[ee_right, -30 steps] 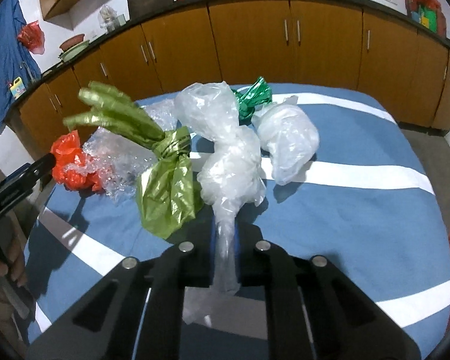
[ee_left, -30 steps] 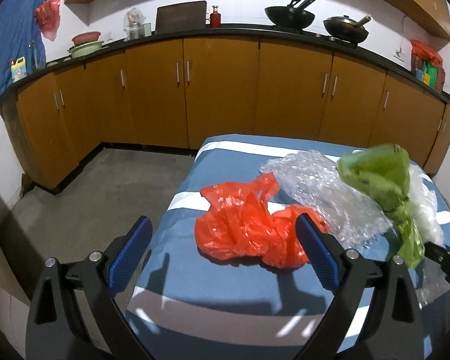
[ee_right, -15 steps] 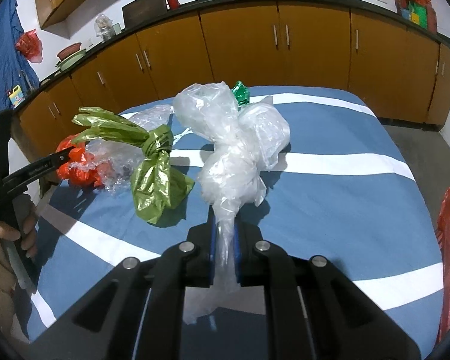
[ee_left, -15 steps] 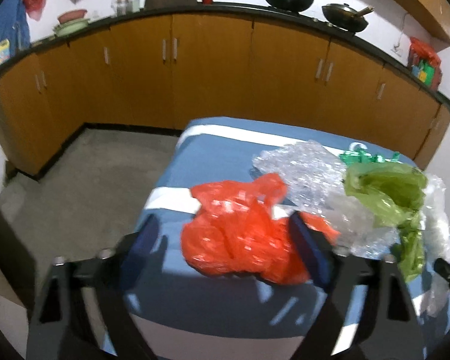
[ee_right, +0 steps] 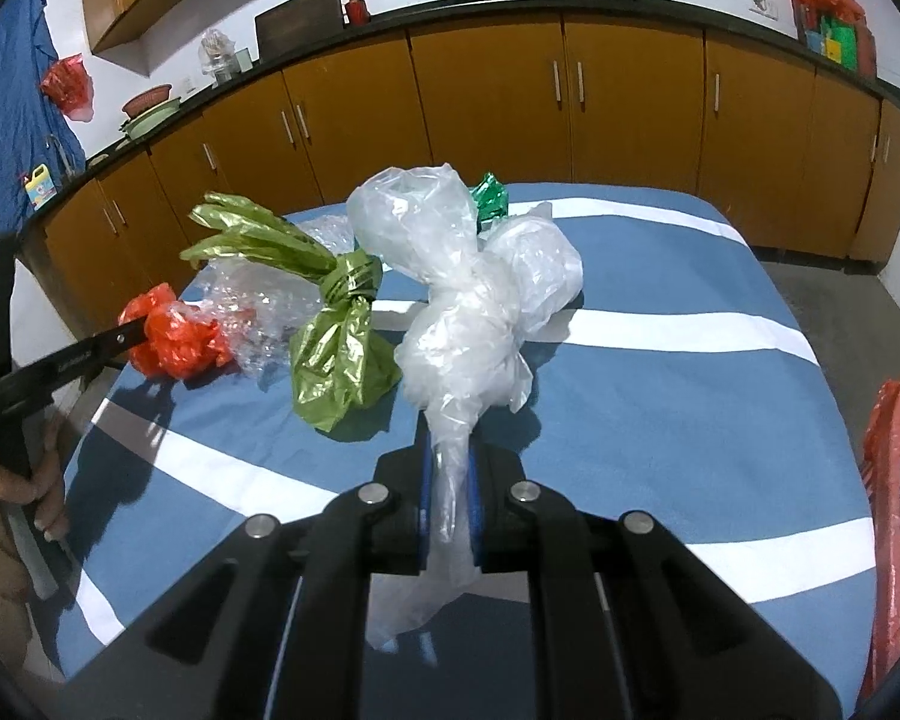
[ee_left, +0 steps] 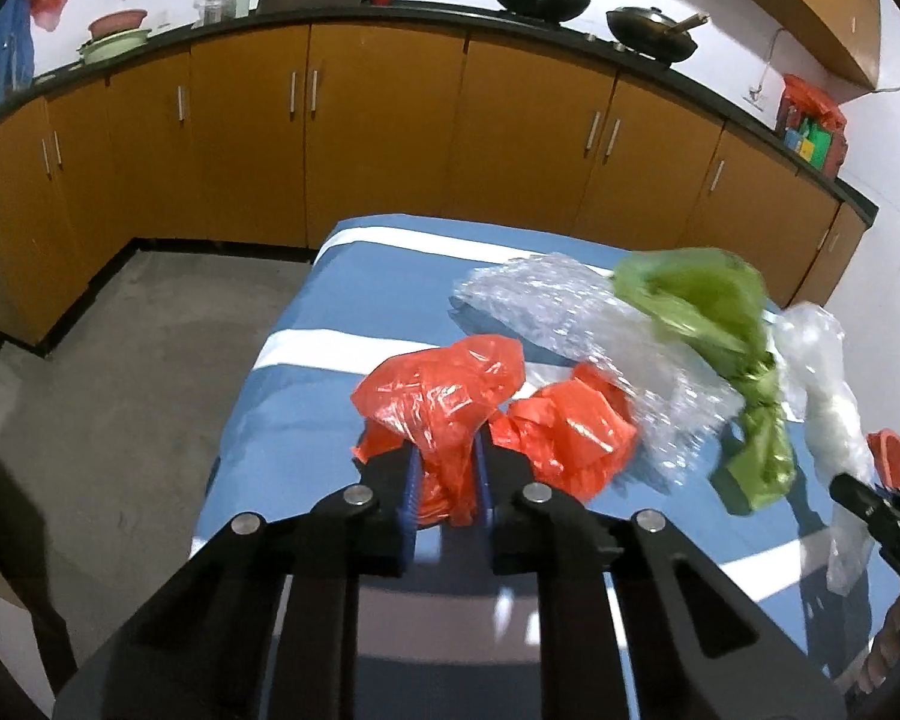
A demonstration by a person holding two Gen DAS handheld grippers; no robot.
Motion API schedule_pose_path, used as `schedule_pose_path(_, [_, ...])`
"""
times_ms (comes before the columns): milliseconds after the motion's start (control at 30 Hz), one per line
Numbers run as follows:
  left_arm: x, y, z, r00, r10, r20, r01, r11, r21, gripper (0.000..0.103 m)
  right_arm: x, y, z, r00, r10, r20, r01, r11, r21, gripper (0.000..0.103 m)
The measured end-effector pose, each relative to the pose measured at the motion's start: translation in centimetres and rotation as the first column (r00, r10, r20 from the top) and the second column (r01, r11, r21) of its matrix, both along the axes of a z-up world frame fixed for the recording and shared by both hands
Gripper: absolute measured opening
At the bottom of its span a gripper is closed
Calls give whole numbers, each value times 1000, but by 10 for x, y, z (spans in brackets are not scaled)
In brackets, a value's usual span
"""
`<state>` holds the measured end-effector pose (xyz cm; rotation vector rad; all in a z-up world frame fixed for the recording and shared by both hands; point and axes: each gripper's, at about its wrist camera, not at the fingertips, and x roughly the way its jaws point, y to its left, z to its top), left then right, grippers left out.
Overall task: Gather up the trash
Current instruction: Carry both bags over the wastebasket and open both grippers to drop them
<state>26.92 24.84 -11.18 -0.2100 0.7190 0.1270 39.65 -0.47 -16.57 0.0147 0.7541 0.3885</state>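
My left gripper (ee_left: 446, 483) is shut on a crumpled red plastic bag (ee_left: 444, 390) at the left edge of the blue striped table (ee_left: 306, 378); the bag also shows in the right wrist view (ee_right: 177, 336). My right gripper (ee_right: 450, 480) is shut on the tail of a clear plastic bag (ee_right: 450, 300) and holds it up. A knotted green bag (ee_right: 336, 330) hangs beside it, also in the left wrist view (ee_left: 702, 306). Bubble wrap (ee_left: 558, 312) lies between the red and green bags.
A second clear bag (ee_right: 537, 276) and a dark green foil scrap (ee_right: 489, 195) lie farther back on the table. A red bin (ee_right: 894, 516) stands at the table's right edge. Orange cabinets (ee_left: 384, 132) under a black counter with pans run along the far wall.
My left gripper moved forward and closed on the red bag, which now bunches up between the fingers. My right gripper kept its hold on the clear bag.
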Motion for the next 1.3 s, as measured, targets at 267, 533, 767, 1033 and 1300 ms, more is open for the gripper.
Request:
schedule_pose_path(267, [-31, -10, 12, 999, 22, 43, -21, 1000, -10, 10, -10, -7, 11, 1000, -2, 22, 2, 1000, 12, 11])
schedule_pose_path(533, [-56, -21, 47, 992, 12, 126, -9, 1000, -21, 8, -26, -19, 24, 999, -13, 41, 12, 999, 32, 11])
schedule_pose_path(767, [-68, -48, 77, 981, -47, 189, 49, 999, -7, 8, -41, -32, 41, 997, -34, 71, 31, 999, 43, 11])
schedule_pose_path(1033, [-64, -92, 99, 962, -125, 242, 130, 992, -3, 8, -57, -66, 65, 989, -93, 116, 87, 995, 55, 11])
schedule_pose_path(1300, [-51, -145, 108, 939, -212, 271, 221, 975, -2, 7, -68, -111, 80, 973, -178, 144, 171, 983, 62, 11])
